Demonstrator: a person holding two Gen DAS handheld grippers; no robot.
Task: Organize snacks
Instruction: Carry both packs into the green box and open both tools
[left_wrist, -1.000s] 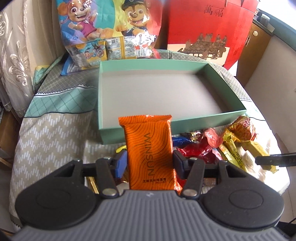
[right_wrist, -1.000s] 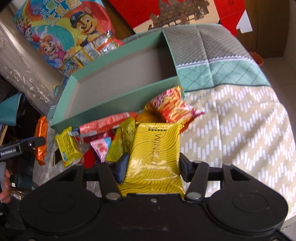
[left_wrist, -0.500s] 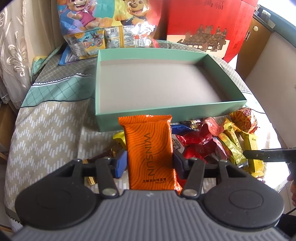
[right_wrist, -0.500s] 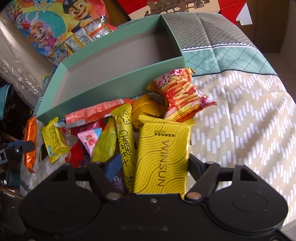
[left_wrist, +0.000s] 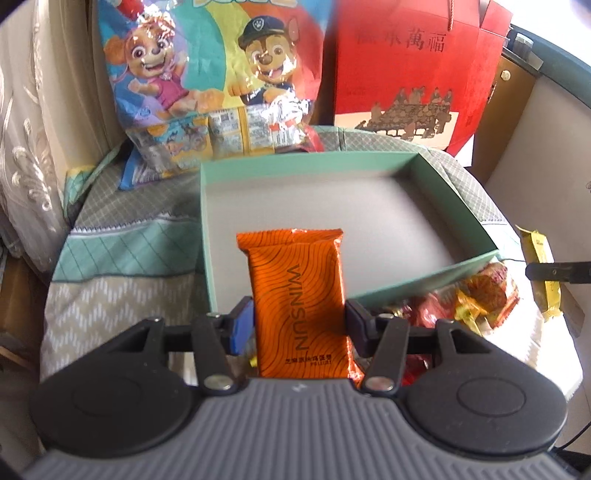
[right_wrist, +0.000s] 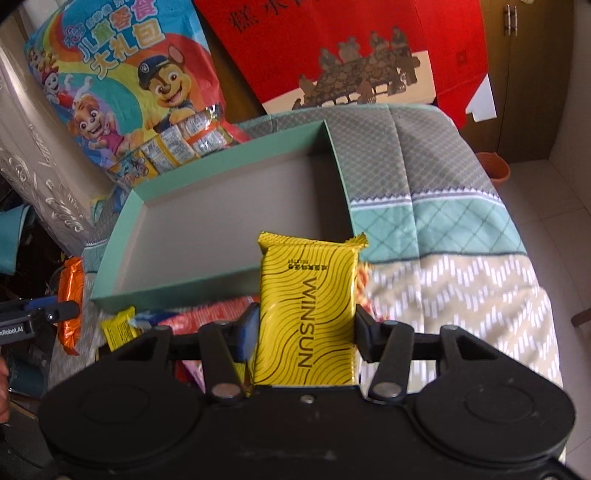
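Left gripper (left_wrist: 299, 314) jaws clamped on orange packet (left_wrist: 299, 295), frame centre; right gripper (right_wrist: 304, 325) jaws clamped on yellow packet (right_wrist: 308, 306) — both near the teal box (right_wrist: 221, 290) front wall. Risk: slick wrappers slipping, or catching that wall. Box holds nothing — loose snacks (left_wrist: 480, 291) lie outside, lower right.

The orange WINSUN foil packet (left_wrist: 299, 306) covers part of the near wall of the mint-green cardboard box (left_wrist: 458, 218). The loose pile of bright snack wrappers (left_wrist: 476, 291) is blurred, maybe by motion, and partly hidden behind the gripper. The red gift bag (right_wrist: 369, 48) is cut off by the top edge.
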